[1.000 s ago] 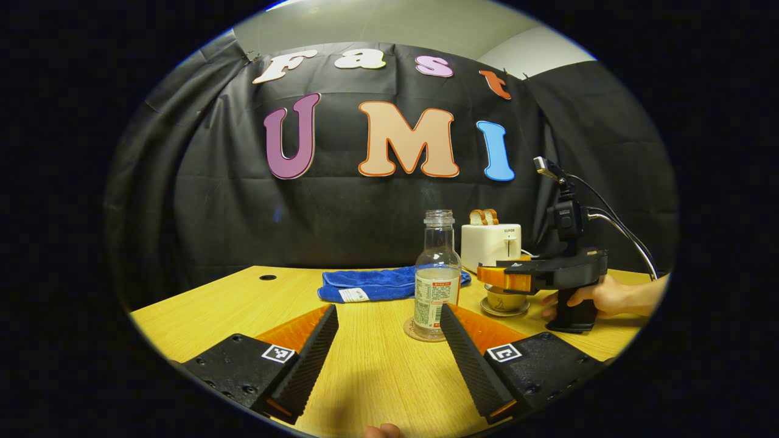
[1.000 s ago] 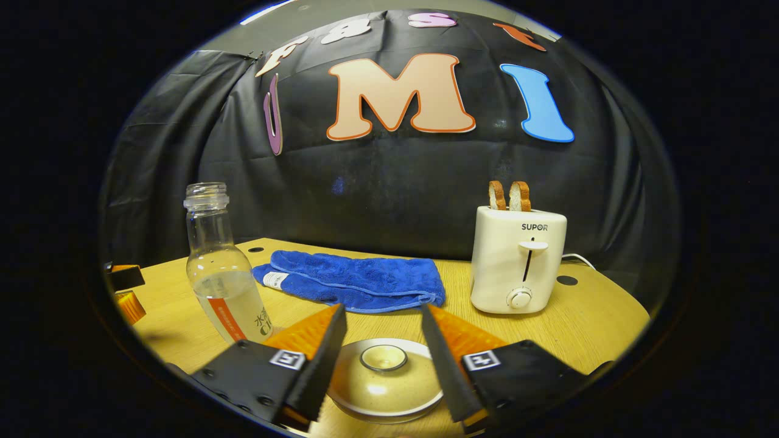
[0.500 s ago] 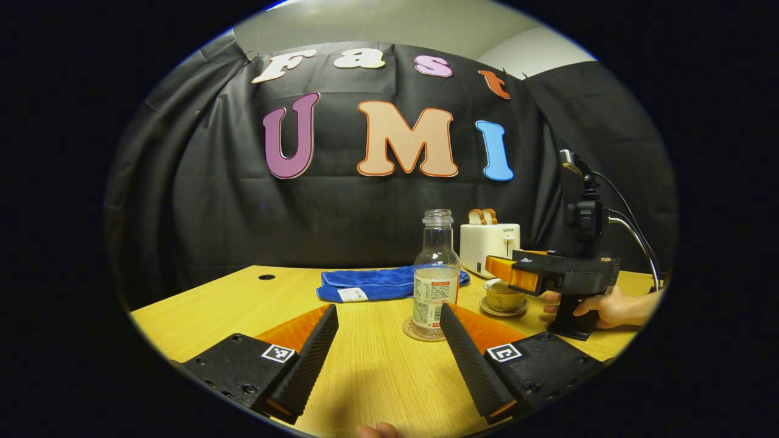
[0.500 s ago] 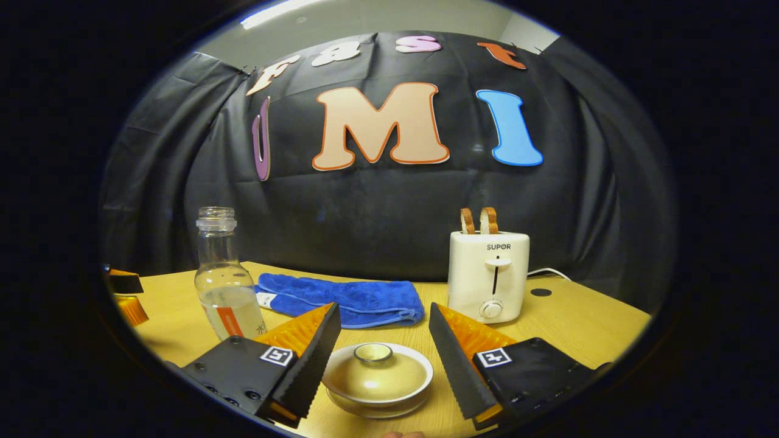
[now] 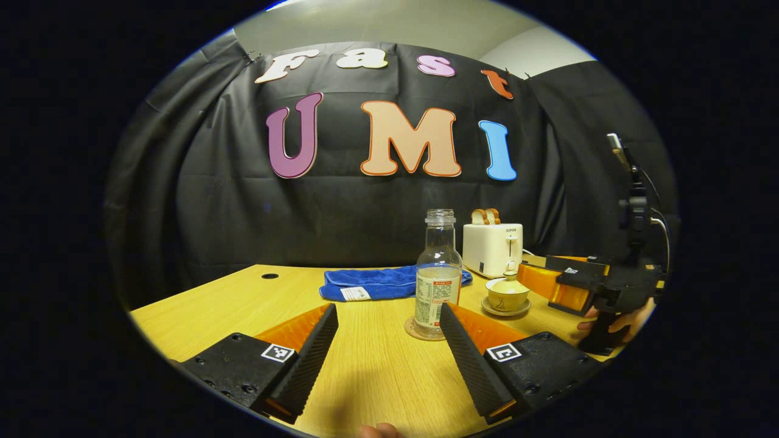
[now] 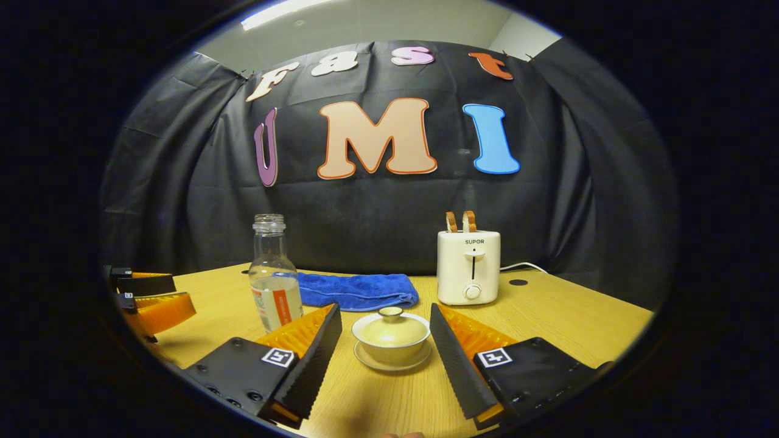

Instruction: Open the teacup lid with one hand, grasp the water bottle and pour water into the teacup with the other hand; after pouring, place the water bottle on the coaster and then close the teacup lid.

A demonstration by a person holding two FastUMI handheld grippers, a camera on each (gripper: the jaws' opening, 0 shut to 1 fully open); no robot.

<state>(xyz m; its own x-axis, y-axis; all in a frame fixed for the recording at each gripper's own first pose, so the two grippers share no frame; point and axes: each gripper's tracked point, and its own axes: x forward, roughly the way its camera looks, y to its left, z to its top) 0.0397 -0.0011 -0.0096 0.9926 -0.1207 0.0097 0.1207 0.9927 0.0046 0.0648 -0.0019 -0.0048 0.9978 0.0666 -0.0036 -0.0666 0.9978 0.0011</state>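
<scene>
One water bottle point(image 5: 437, 277) is seen upright on one round coaster point(image 5: 411, 329) on the wooden table point(image 5: 243, 298); it is uncapped, with some clear liquid in its lower part. One teacup point(image 6: 391, 341) is noted on its saucer point(image 6: 371, 360), with the lid point(image 6: 390, 321) seated on top. Cup and bottle stand near each other, not touching.

Two grippers are counted. In the left gripper view the left gripper point(image 5: 389, 350) is held low over the table with fingers spread wide; nothing is between them, and the bottle stands beyond the tips. In the right gripper view the right gripper point(image 6: 382, 353) is likewise spread apart, the teacup lying just past its tips and untouched. A hand point(image 5: 621, 319) is seen on the right gripper's handle.

Behind: one folded blue towel point(image 6: 356, 291), one white toaster point(image 6: 468, 266) holding two bread slices point(image 6: 459, 221). Two dark holes are noted in the tabletop, possibly cable ports.
</scene>
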